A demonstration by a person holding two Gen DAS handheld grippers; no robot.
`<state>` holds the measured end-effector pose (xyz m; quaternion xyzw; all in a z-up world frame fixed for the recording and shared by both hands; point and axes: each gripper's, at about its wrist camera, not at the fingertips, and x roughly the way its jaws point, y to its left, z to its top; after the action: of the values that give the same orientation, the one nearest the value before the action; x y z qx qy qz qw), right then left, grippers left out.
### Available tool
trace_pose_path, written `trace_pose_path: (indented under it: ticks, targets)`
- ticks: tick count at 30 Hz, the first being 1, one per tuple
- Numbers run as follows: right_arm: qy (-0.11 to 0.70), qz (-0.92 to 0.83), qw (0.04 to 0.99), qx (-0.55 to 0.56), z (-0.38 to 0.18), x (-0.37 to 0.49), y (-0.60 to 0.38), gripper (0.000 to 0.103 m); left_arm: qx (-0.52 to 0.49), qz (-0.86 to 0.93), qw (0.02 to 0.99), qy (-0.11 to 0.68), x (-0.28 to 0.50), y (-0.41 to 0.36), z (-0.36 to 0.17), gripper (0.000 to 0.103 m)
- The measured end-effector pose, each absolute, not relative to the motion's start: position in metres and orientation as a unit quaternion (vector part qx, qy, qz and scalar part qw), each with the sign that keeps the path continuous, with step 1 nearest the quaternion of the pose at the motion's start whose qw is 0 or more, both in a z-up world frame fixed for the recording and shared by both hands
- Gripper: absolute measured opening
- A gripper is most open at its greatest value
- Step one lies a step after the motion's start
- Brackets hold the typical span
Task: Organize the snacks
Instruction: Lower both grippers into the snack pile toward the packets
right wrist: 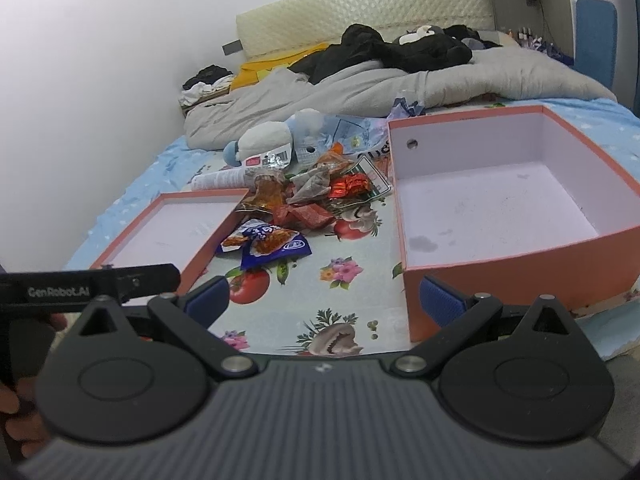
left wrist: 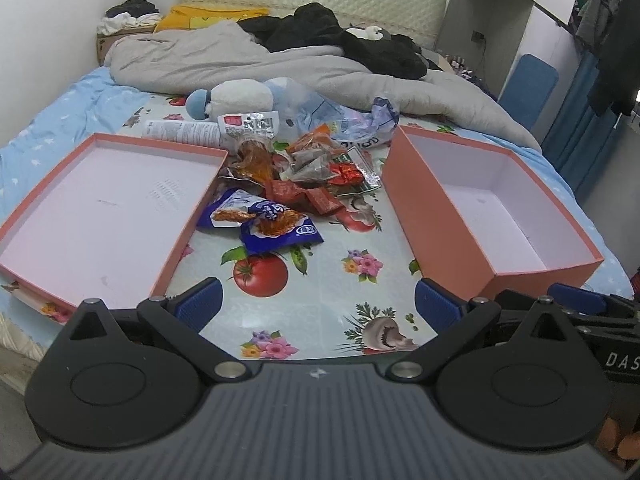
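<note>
A pile of snack packets [left wrist: 296, 172] lies on a flowered mat [left wrist: 320, 280] between a shallow pink box lid [left wrist: 100, 208] on the left and a deeper pink box [left wrist: 492, 208] on the right; both are empty. The nearest snacks are blue packets [left wrist: 264, 224]. My left gripper [left wrist: 318, 306] is open and empty, near the mat's front edge. In the right wrist view the pile [right wrist: 304, 196], the blue packets [right wrist: 264, 244], the lid [right wrist: 168, 232] and the box [right wrist: 508, 208] show again. My right gripper [right wrist: 324, 304] is open and empty, beside the box's near corner.
A plush toy [left wrist: 236, 100], a crumpled plastic bag [left wrist: 352, 120] and a grey quilt [left wrist: 248, 60] with dark clothes lie behind the pile. The bed's front edge is just below the grippers. The other gripper's body [right wrist: 88, 288] shows at the left of the right wrist view.
</note>
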<state>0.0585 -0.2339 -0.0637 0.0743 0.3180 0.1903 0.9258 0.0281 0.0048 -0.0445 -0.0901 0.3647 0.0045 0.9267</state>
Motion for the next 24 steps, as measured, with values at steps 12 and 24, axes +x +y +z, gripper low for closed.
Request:
trace_pose_path:
  ticks: [12,24]
  targets:
    - [0.317,0.224,0.922,0.019,-0.079,0.081,-0.205,0.068,-0.102,0.049,0.908,0.404,0.062,0.027,-0.075,0.103]
    - [0.306,0.243,0.919,-0.050,-0.113,0.141,-0.156,0.065,-0.183,0.044,0.892,0.411,0.114,0.070,-0.129,0.102]
